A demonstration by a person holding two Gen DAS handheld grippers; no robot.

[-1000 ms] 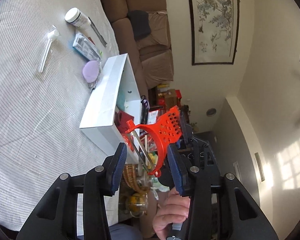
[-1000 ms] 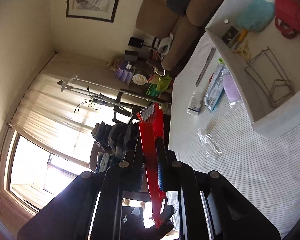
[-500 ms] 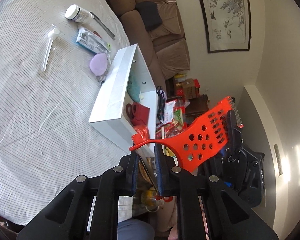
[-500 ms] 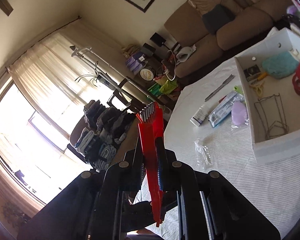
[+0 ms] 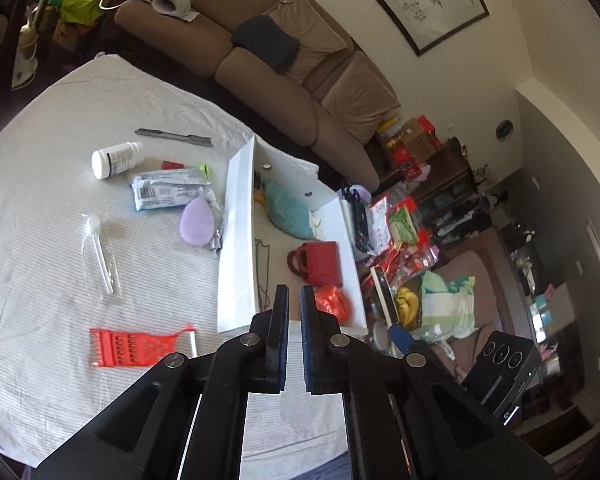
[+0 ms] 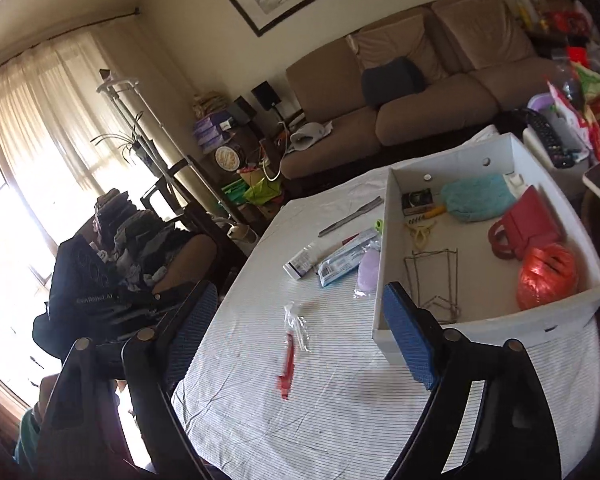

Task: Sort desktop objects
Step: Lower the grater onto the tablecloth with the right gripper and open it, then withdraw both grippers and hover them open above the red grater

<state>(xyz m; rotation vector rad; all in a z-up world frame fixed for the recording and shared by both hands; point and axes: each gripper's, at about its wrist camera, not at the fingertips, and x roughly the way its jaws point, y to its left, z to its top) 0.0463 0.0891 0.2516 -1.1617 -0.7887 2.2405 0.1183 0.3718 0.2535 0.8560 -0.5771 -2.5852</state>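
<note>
The red perforated plastic spatula (image 5: 134, 348) lay flat on the striped white tablecloth (image 5: 40, 240), left of and well apart from the open white cardboard box (image 5: 236, 240). To get it sorted, a low approach pinching its thin edge looked wisest. The left gripper (image 5: 294, 340) was clenched on nothing, above the cloth with the spatula down to its left. The right gripper (image 6: 304, 328) had just been opening, jaws wide and empty, the spatula (image 6: 288, 364) lying on the cloth between them.

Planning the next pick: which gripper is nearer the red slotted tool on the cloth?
Left, I judge. The left gripper hovers just right of the red tool; the right gripper is further right, facing it.
</note>
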